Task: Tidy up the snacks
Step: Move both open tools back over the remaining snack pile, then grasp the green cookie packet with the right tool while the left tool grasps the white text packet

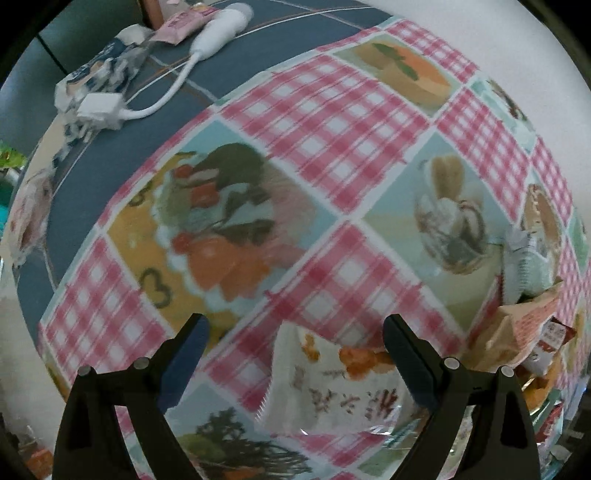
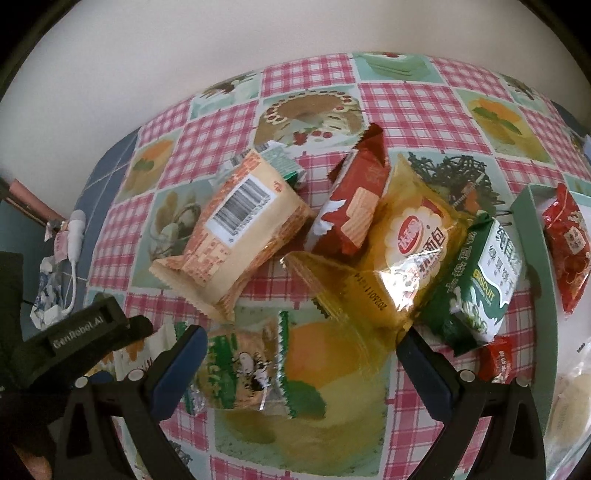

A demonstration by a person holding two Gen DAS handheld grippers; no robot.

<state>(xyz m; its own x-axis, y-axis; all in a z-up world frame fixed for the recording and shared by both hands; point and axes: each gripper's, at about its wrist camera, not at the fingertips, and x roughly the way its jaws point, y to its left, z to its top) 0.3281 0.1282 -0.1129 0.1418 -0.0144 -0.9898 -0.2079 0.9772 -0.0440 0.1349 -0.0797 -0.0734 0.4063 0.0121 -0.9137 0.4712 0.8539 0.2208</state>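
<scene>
Surface (image 2: 310,96) has a pink-check cloth with dessert prints. Loose snack pile mid-surface, right wrist view: cream packet with barcode (image 2: 236,225), face down, resting partly on a small green-white wrapper (image 2: 284,162); brown-red wafer packet (image 2: 351,199) tilted up against a clear yellow bread packet (image 2: 406,251); green biscuit packet (image 2: 476,273) leaning on the bread packet's right side; small red packet (image 2: 496,360) just below it.

Container: green tray (image 2: 532,236) at the right edge of the surface. Inside it a red packet (image 2: 569,247); pale packets lower right in or by the tray are too blurred to name. Green biscuit packet sits just outside the tray wall, touching or nearly so, cannot tell which.

Right gripper (image 2: 299,354) jaws spread wide, nothing clamped; a green-and-tan packet (image 2: 240,365) lies flat on the surface between them, close to the left finger, not pinched.

Left gripper (image 1: 295,339) also wide open, grasping nothing, pointing down at the surface; a white packet with orange print (image 1: 332,384) lies flat between its fingers, untouched.

Far end of the surface, left wrist view: white cabled device (image 1: 218,33), pink packet (image 1: 181,24), crumpled blue-white wrapper (image 1: 99,77), all well apart from the pile.
</scene>
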